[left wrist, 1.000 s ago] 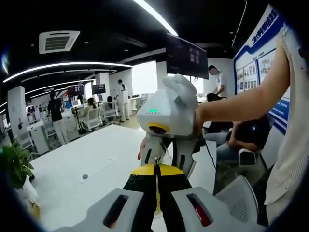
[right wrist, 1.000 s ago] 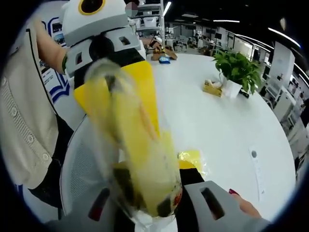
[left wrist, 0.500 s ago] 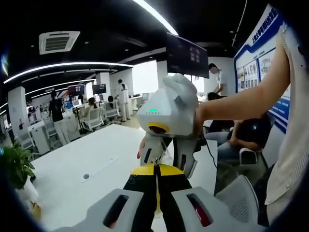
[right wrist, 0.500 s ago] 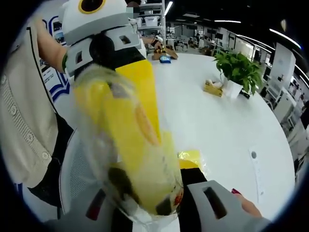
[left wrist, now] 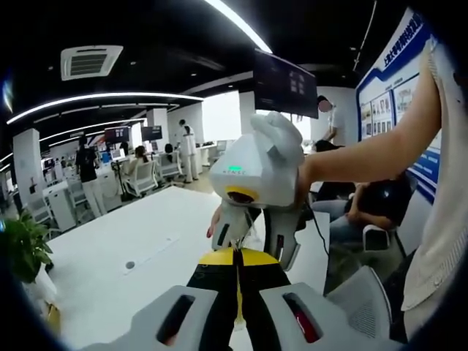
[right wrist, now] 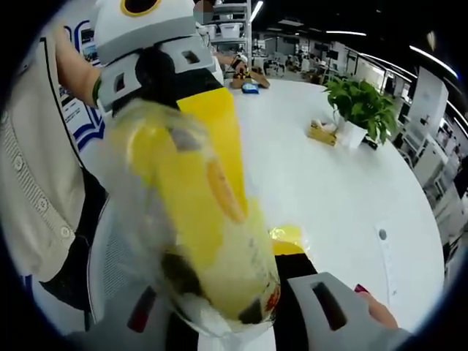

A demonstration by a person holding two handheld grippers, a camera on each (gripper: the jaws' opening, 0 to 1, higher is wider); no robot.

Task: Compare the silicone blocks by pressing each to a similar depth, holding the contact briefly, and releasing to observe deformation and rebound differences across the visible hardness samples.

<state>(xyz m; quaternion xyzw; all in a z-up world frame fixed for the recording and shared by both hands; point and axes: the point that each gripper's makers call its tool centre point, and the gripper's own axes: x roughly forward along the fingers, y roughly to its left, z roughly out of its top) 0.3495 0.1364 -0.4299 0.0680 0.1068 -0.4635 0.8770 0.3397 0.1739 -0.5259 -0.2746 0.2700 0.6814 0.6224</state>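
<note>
A clear plastic bag (right wrist: 197, 219) with a yellow silicone block inside hangs blurred, close to the lens in the right gripper view. My right gripper (right wrist: 234, 300) is shut on the bag's lower end. The left gripper's white housing (right wrist: 142, 29) shows at the top left, and a long yellow piece (right wrist: 216, 139) runs from its black jaws down to the bag. In the left gripper view my left gripper (left wrist: 238, 257) is shut, with a thin yellow edge pinched between its black, yellow-tipped jaws. Just beyond it is the right gripper (left wrist: 254, 248), held by a person's arm (left wrist: 365, 153).
Both grippers are above the edge of a large white table (right wrist: 344, 190). A potted plant (right wrist: 358, 102) stands on it at the far side. A white chair (left wrist: 365, 300) and a seated person (left wrist: 365, 205) are below right. People stand far behind, by desks.
The bag has swayed slightly in the right gripper view. Both grips are unchanged and the views have barely shifted.
</note>
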